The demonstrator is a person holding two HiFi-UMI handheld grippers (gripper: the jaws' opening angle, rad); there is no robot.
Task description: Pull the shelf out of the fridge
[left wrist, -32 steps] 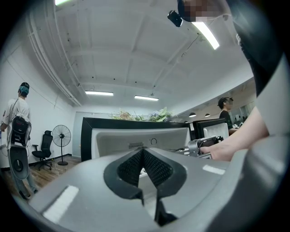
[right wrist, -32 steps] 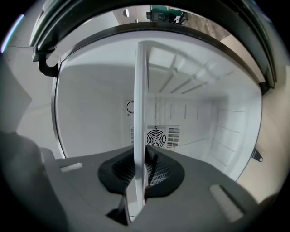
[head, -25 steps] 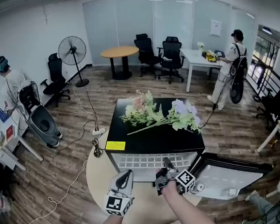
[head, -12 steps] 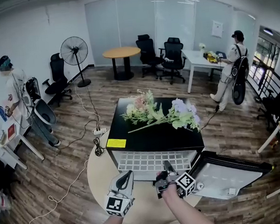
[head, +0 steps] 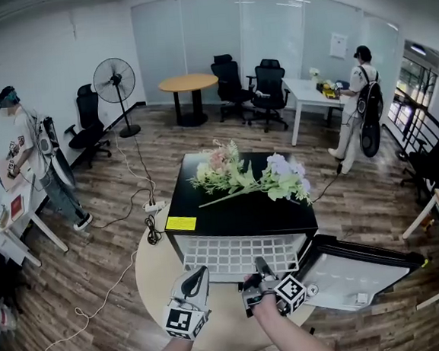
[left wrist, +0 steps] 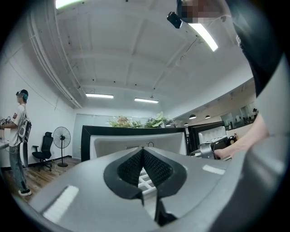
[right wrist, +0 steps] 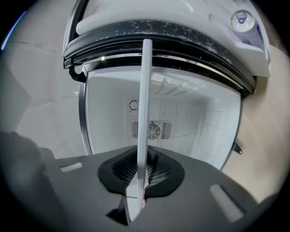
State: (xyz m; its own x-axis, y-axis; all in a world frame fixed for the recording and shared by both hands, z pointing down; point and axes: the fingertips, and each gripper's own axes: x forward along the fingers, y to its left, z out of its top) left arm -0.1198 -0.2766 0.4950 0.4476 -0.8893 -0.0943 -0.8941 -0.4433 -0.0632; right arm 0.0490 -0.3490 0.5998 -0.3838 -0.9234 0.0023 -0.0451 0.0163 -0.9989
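On the round desk (head: 154, 287), the fridge's (head: 238, 216) white lattice shelf (head: 238, 255) sticks partway out, the right gripper's (head: 259, 268) jaws pinching its edge; the left gripper's (head: 200, 275) jaws meet, empty.

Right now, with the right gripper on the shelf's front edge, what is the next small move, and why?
Probably draw the wire shelf straight back toward the person, held level. The right gripper is shut on its front edge, the shelf's rear runs in under the fridge top, and the door is swung clear.
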